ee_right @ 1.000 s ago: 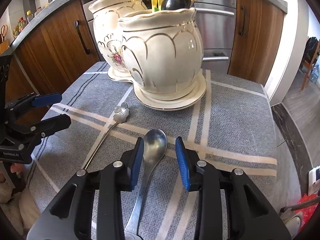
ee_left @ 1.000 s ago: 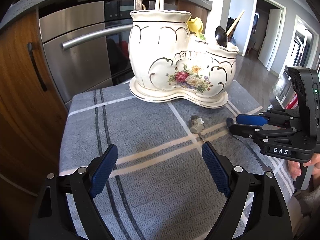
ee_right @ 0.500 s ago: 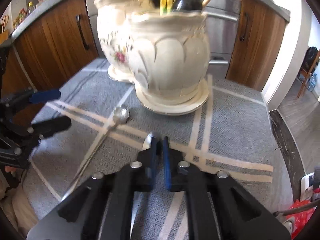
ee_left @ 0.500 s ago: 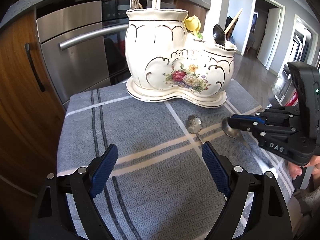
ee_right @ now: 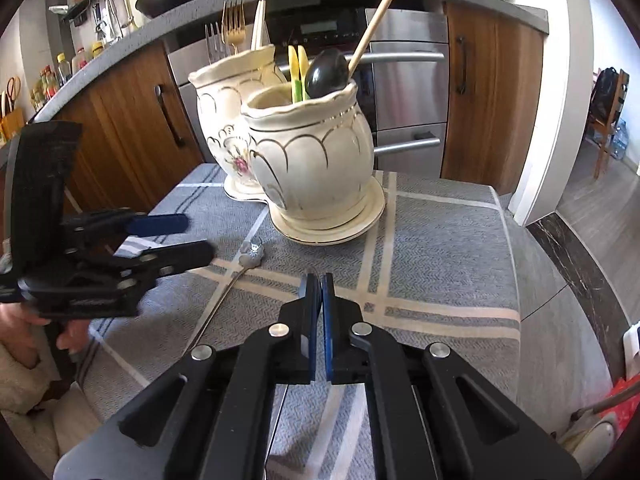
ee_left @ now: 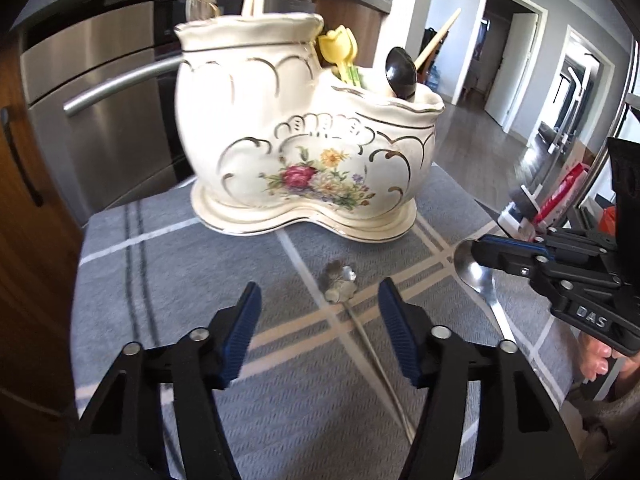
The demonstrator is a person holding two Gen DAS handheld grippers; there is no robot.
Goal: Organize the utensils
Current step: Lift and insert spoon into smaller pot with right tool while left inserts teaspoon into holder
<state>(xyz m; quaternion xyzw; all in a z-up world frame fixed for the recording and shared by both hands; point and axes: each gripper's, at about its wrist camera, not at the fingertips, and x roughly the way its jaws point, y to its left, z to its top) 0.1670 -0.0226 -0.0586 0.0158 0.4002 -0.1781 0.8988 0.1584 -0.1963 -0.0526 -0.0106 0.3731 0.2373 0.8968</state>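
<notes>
A cream two-pot ceramic holder (ee_left: 316, 152) (ee_right: 316, 168) with painted flowers stands on the grey checked cloth (ee_left: 160, 280), with forks, chopsticks and a black ladle in it. A thin flower-ended utensil (ee_left: 339, 285) (ee_right: 252, 254) lies flat in front of the holder. My left gripper (ee_left: 318, 300) (ee_right: 196, 236) hovers over it. Its jaws are closing, and the flower end lies between them untouched. My right gripper (ee_right: 316, 282) (ee_left: 482, 250) is shut on a steel spoon (ee_left: 472, 272) held just above the cloth. In the right wrist view its bowl is hidden.
Behind the table are a stainless oven (ee_right: 404, 92) and wooden cabinet doors (ee_right: 132, 132). The cloth's right edge drops to a tiled floor (ee_right: 592, 264). A person's hand (ee_left: 600, 360) holds the right gripper.
The right gripper shut on the steel spoon and raised it off the cloth. The left gripper moved forward toward the flower-ended utensil, and its jaws narrowed.
</notes>
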